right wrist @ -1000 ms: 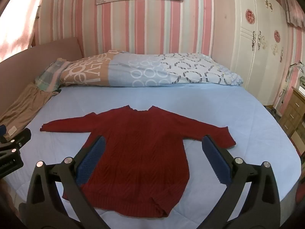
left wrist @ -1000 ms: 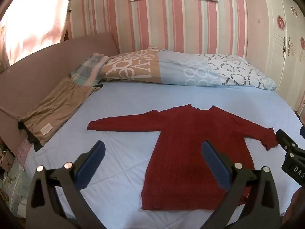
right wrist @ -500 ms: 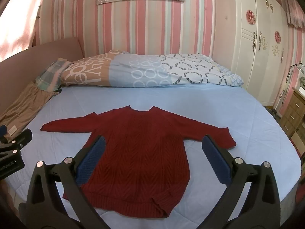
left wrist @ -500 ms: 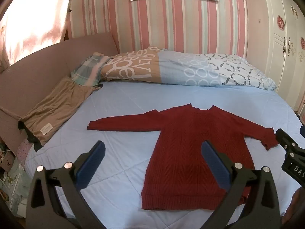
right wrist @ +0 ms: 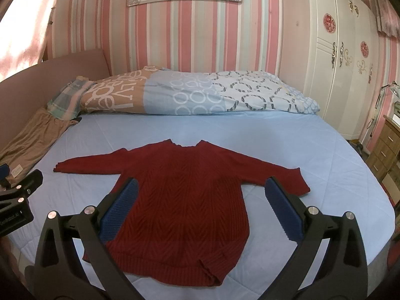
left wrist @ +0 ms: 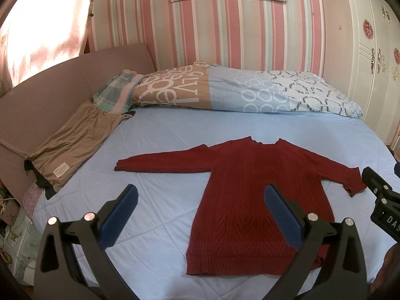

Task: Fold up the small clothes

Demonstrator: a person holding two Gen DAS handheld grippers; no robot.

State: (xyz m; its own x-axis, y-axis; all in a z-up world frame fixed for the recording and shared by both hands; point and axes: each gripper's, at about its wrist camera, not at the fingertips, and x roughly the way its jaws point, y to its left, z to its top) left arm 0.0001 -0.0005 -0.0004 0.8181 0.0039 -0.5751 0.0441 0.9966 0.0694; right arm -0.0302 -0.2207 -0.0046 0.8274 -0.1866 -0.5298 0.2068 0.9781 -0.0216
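Note:
A dark red knit sweater (left wrist: 252,187) lies flat on the light blue bed sheet (left wrist: 175,135), sleeves spread left and right, neck toward the pillows. In the right wrist view the same sweater (right wrist: 185,195) fills the middle, its hem nearest me. My left gripper (left wrist: 200,215) hovers open above the hem's left side with nothing between its blue pads. My right gripper (right wrist: 200,210) is open too, above the sweater's lower body. Each gripper shows at the edge of the other's view.
A folded patterned duvet (left wrist: 225,92) lies across the head of the bed. A tan garment (left wrist: 72,142) and a plaid cloth (left wrist: 115,92) rest by the pink headboard at left. White wardrobe doors (right wrist: 350,57) and a wooden dresser (right wrist: 385,147) stand to the right.

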